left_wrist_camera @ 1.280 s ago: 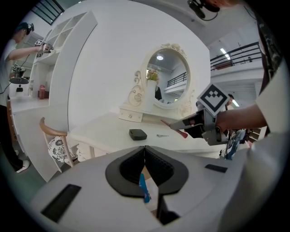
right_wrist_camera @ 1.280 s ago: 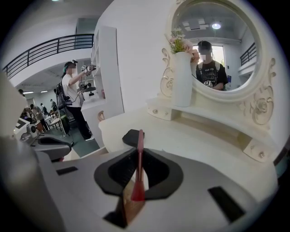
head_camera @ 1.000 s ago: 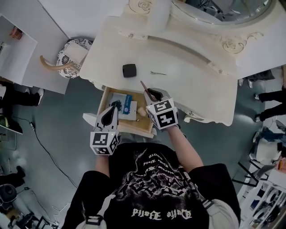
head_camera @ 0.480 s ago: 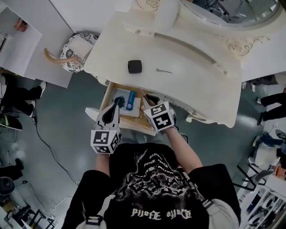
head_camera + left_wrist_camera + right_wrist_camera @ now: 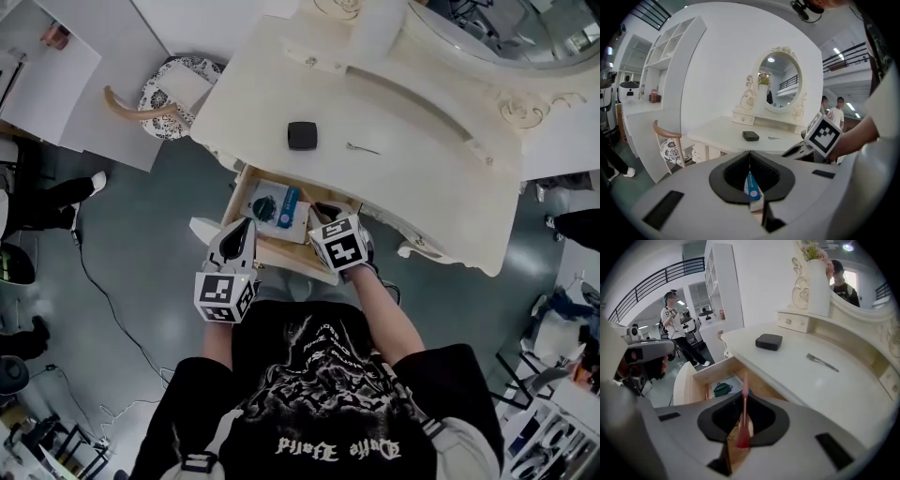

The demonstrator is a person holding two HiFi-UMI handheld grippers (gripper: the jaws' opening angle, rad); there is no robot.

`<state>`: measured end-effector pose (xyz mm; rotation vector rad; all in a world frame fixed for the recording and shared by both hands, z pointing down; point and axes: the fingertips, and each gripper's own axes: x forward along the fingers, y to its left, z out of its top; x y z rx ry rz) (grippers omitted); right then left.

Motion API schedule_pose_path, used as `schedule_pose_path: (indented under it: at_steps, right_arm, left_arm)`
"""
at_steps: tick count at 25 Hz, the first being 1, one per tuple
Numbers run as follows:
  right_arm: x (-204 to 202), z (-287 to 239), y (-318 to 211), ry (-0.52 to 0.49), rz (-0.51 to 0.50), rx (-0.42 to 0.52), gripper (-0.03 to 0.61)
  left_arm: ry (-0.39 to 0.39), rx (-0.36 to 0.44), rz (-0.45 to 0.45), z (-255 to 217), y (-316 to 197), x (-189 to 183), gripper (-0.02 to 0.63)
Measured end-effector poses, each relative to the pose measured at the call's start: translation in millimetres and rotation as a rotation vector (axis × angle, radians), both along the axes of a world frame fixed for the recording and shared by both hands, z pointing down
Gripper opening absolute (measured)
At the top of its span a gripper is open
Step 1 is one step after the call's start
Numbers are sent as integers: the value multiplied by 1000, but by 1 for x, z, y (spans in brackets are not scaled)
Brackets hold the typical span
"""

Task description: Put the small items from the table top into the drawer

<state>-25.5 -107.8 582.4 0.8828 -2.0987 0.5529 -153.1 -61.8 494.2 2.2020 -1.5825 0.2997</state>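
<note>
The drawer (image 5: 284, 262) under the cream dressing table (image 5: 412, 187) stands pulled out. Inside lies a blue and white packet (image 5: 274, 205) with a dark green thing (image 5: 722, 389) on it. My right gripper (image 5: 324, 215) hangs over the drawer's right part, shut on a thin pink stick (image 5: 745, 391) that stands up between the jaws. My left gripper (image 5: 247, 228) is at the drawer's front left, jaws together with nothing held; through its jaws I see the packet (image 5: 751, 187). On the table top remain a small black box (image 5: 302, 135) and a metal hair clip (image 5: 362, 148).
A chair with a patterned cushion (image 5: 174, 91) stands left of the table. An oval mirror (image 5: 779, 84) and a small raised drawer unit (image 5: 793, 321) sit at the table's back. A cable (image 5: 103, 309) runs over the floor. People stand in the background.
My right gripper has come back from over the table edge and down to the drawer with the pink stick. The left gripper has stayed at the drawer front.
</note>
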Motion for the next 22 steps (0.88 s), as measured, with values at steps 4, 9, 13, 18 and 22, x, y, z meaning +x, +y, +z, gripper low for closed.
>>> schedule_pose_path:
  at_steps: [4,9,13,18,22]
  right_arm:
    - [-2,11,-4,6,9,-19,51]
    - [-3,26,-10,26,27,-49,51]
    - [-5,35,-14,39,44,-62,51]
    - [-4,48,-19,48,67,-89,51]
    - [-3,54,-24,58,82,-91,51]
  left_arm:
    - [0,-6,-4,2,-2,-5,15]
    - [3,-18,3,5,-7,-7,15]
    - [4,-26,19,8,-13,-5,15]
    - [6,-39,40,12,-20,-4,15]
    - [13,-47,52,14,-25,-3,15]
